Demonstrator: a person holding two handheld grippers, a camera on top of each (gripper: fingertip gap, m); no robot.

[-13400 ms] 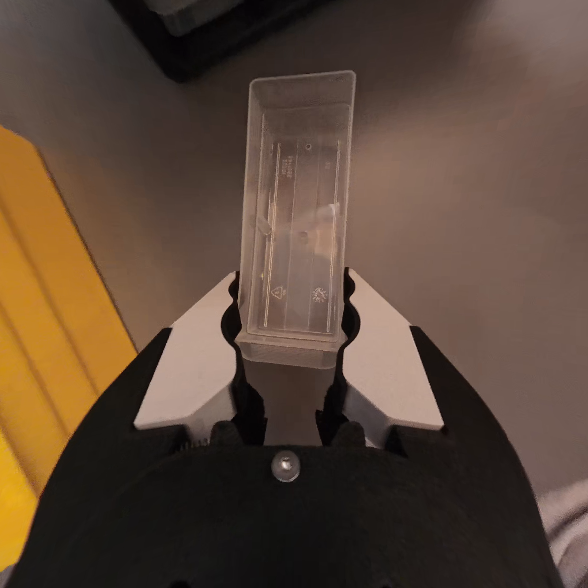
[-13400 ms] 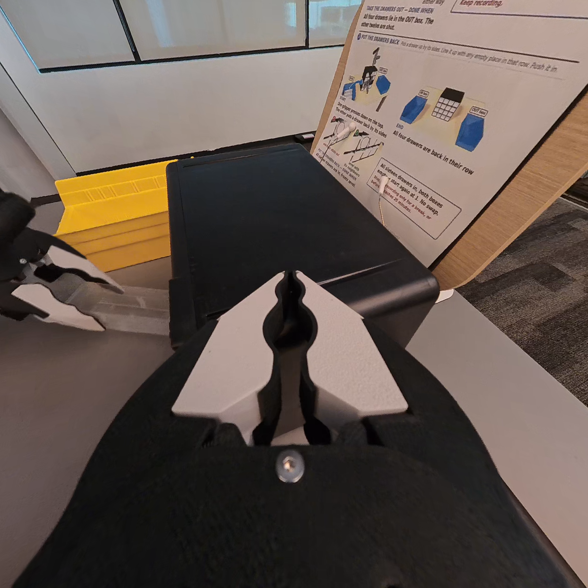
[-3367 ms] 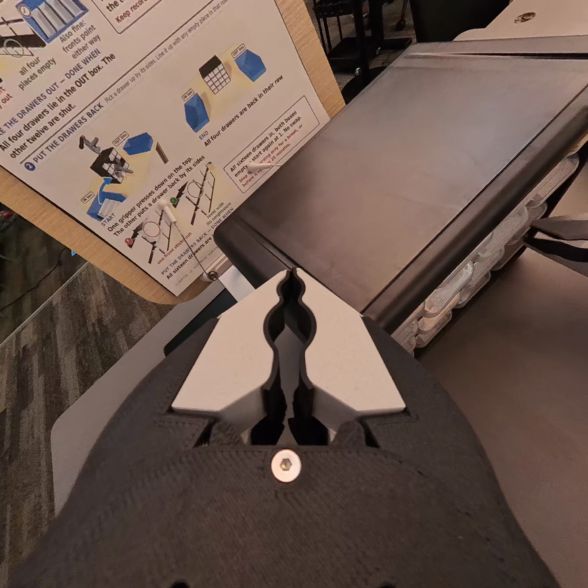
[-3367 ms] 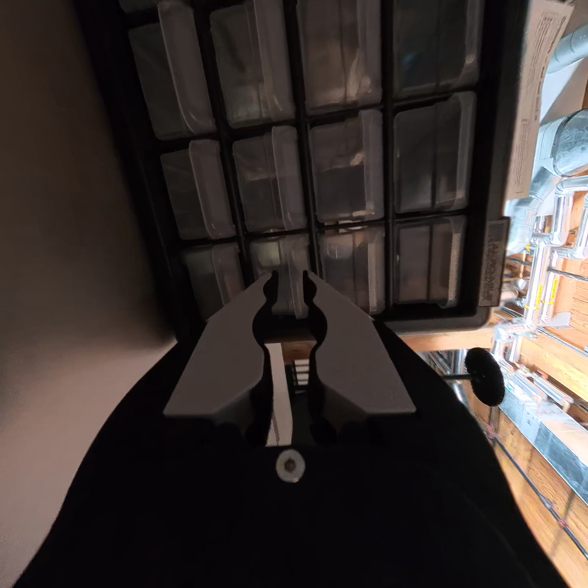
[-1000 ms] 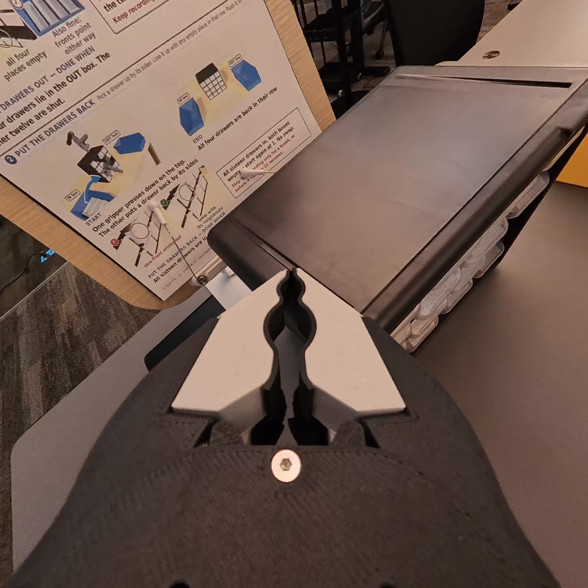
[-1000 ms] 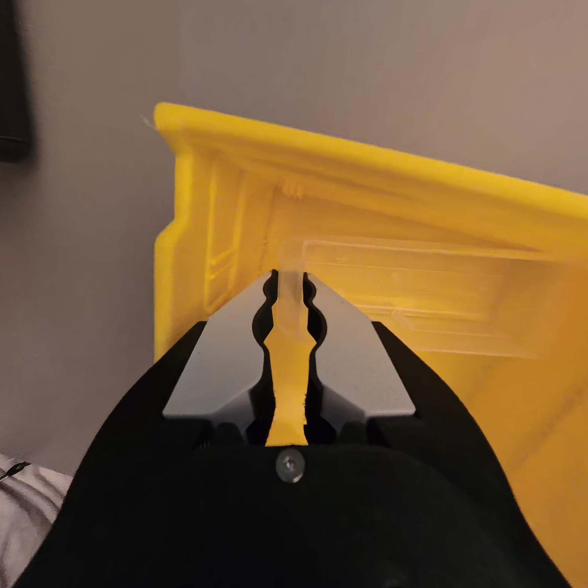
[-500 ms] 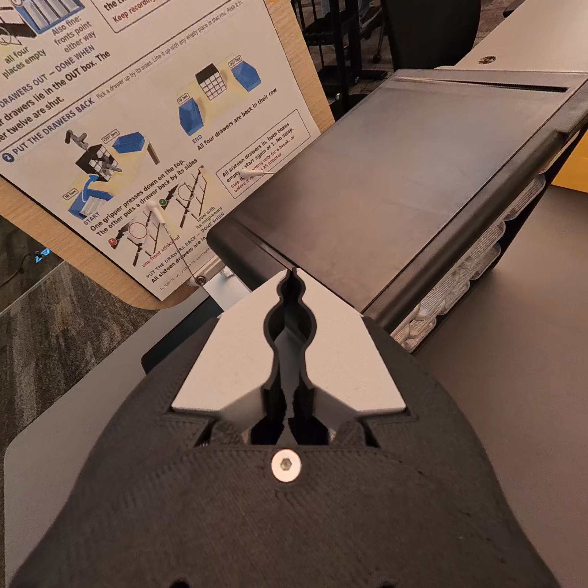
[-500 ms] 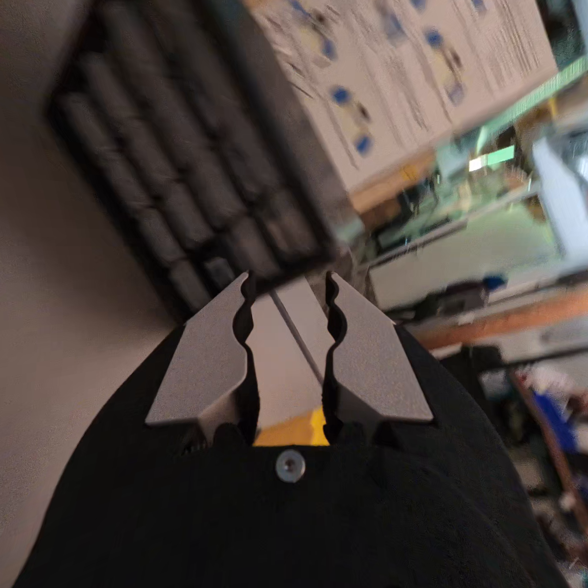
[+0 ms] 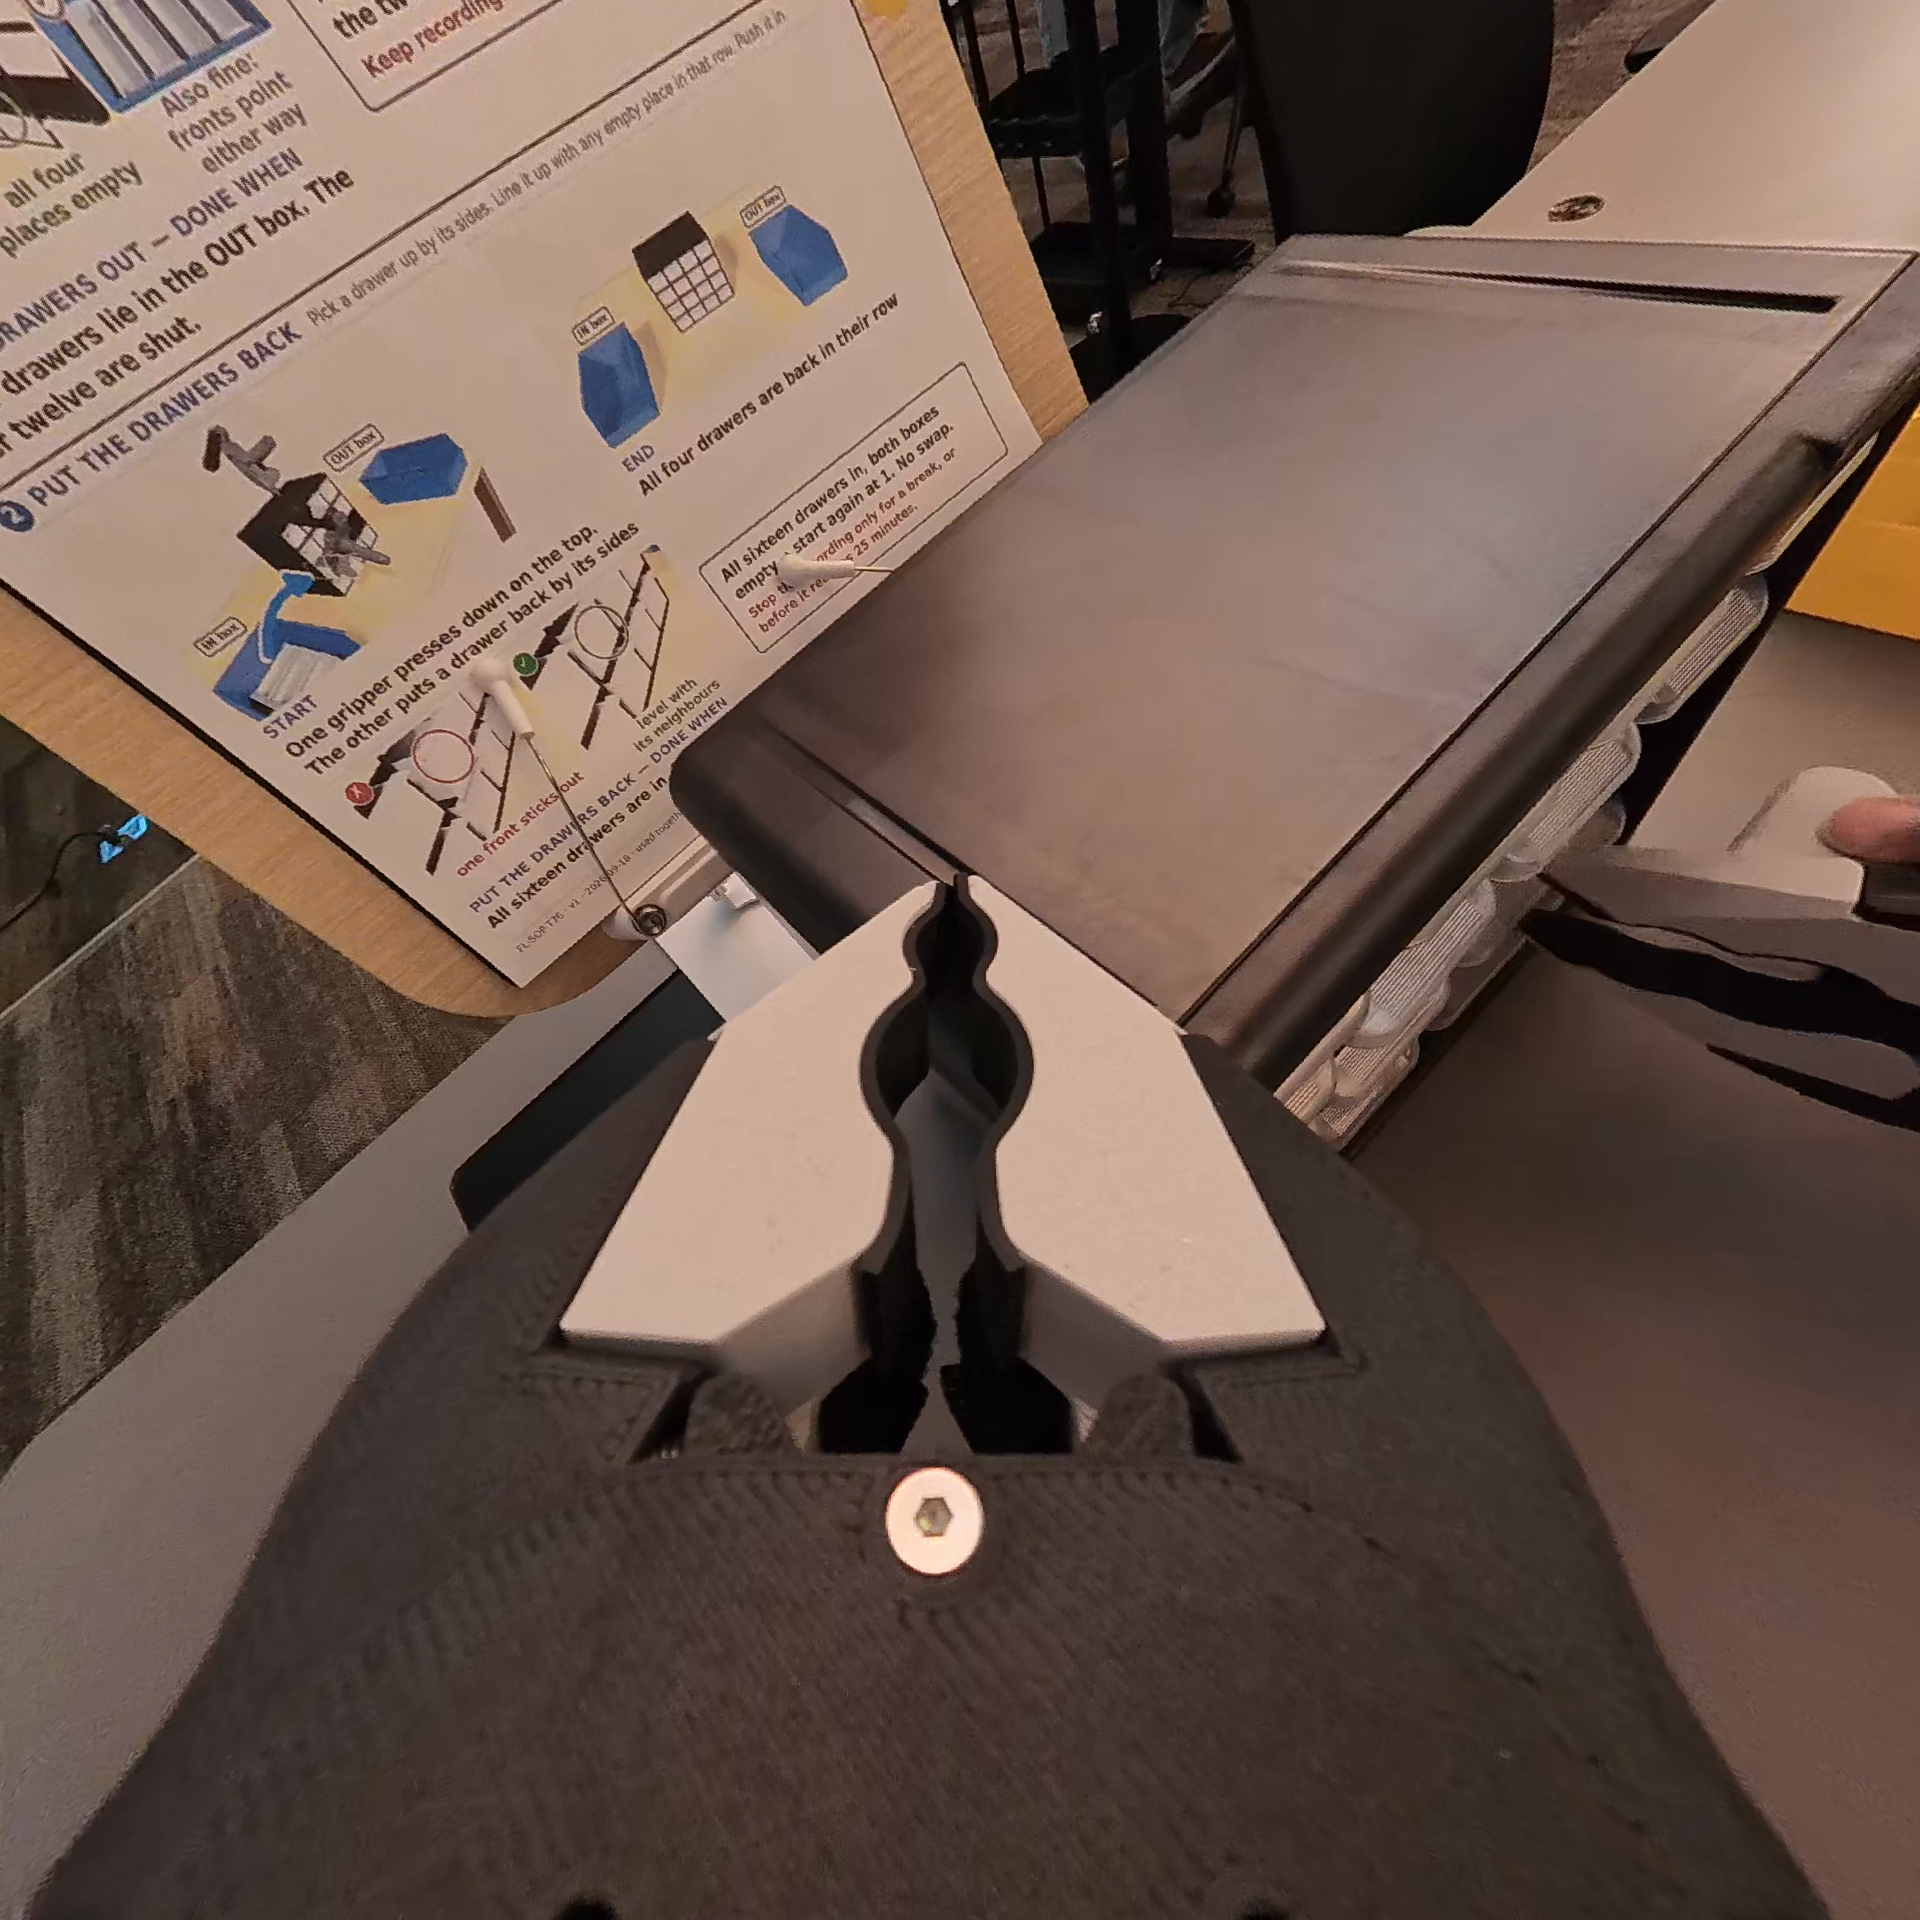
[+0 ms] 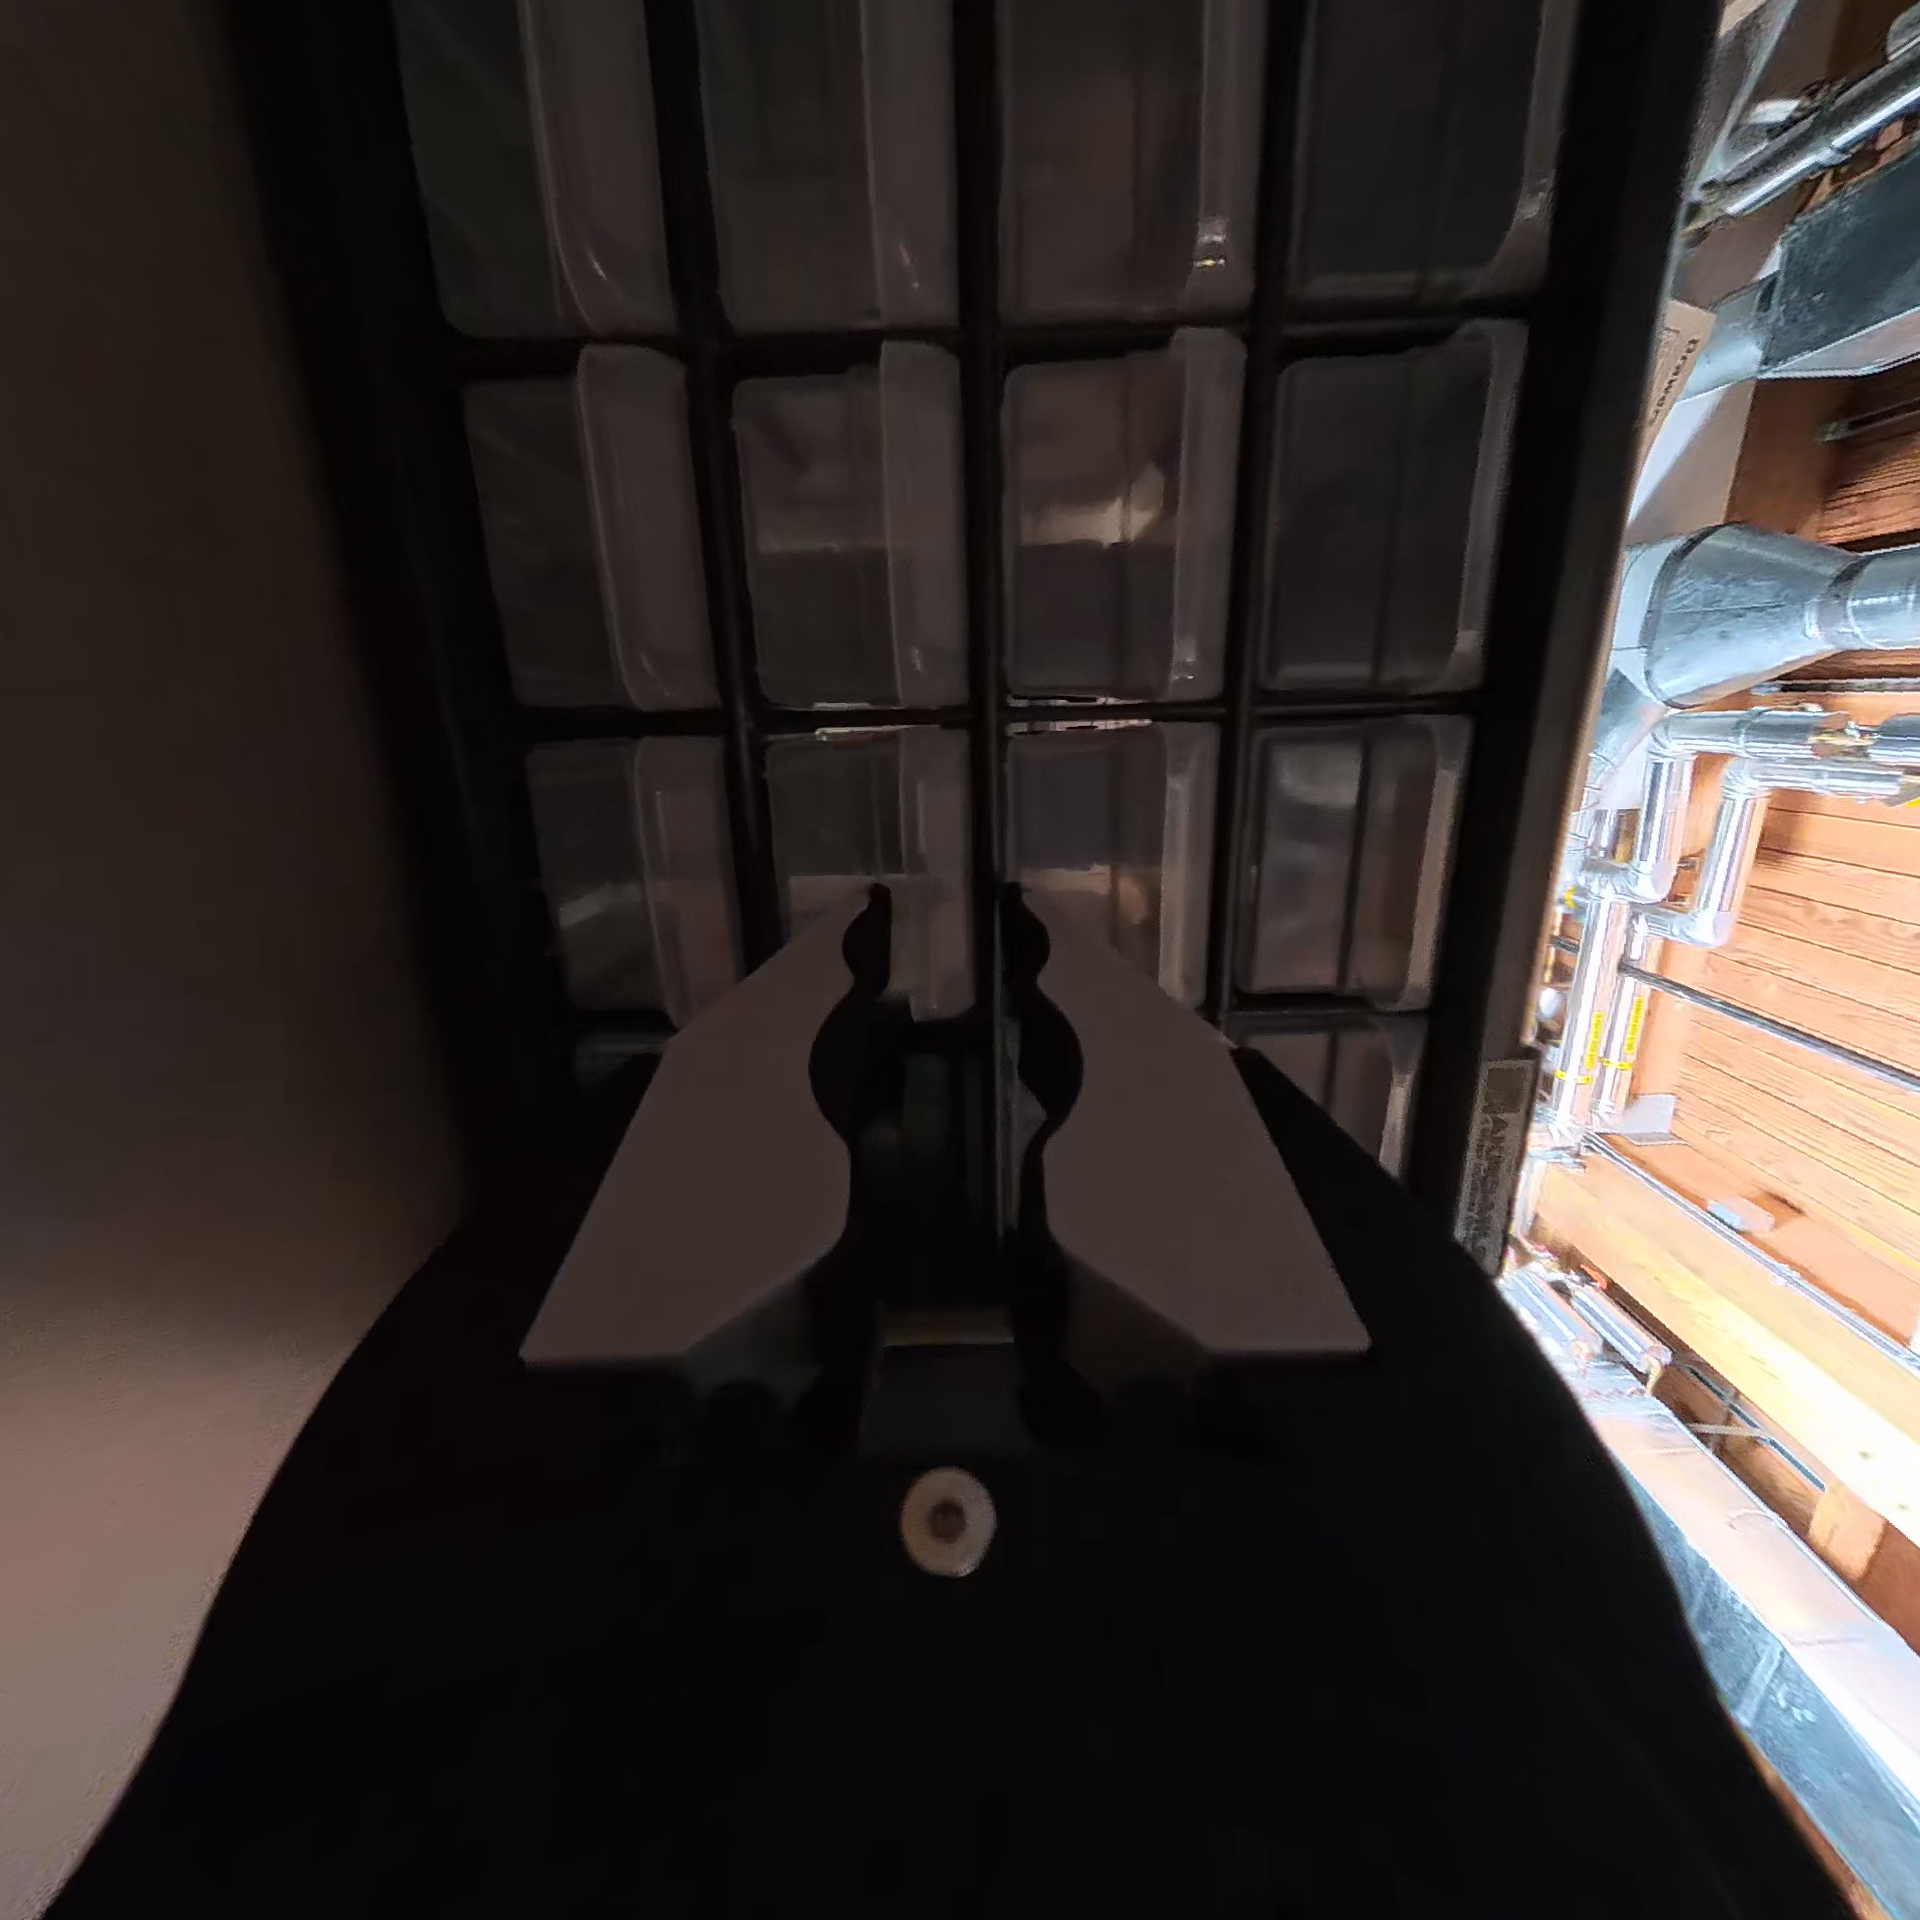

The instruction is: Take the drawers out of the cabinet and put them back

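Note:
The black cabinet (image 9: 1299, 540) stands on the grey table, with the fronts of its clear drawers (image 9: 1455, 935) showing along its right side. My left gripper (image 9: 958, 883) is shut and empty, its tips at the near corner of the cabinet top. In the right wrist view the cabinet front (image 10: 1558, 520) fills the frame as a grid of clear drawers (image 10: 862, 540). My right gripper (image 10: 940, 904) is open and empty, close in front of a drawer (image 10: 873, 821) in a middle column. The right gripper also shows in the left wrist view (image 9: 1558, 883), at the drawer fronts.
An instruction poster (image 9: 436, 416) on a wooden board stands behind the cabinet to the left. A corner of a yellow bin (image 9: 1860, 582) shows past the cabinet's right side. A person's fingertip (image 9: 1875, 831) rests on the right gripper. Ceiling pipes (image 10: 1745, 623) show beside the cabinet. One gripper's finger ends stand about 20 centimetres off the other's.
My right gripper let go of a clear drawer in the yellow bin, swung over to the cabinet front and opened. My left gripper has hardly moved.

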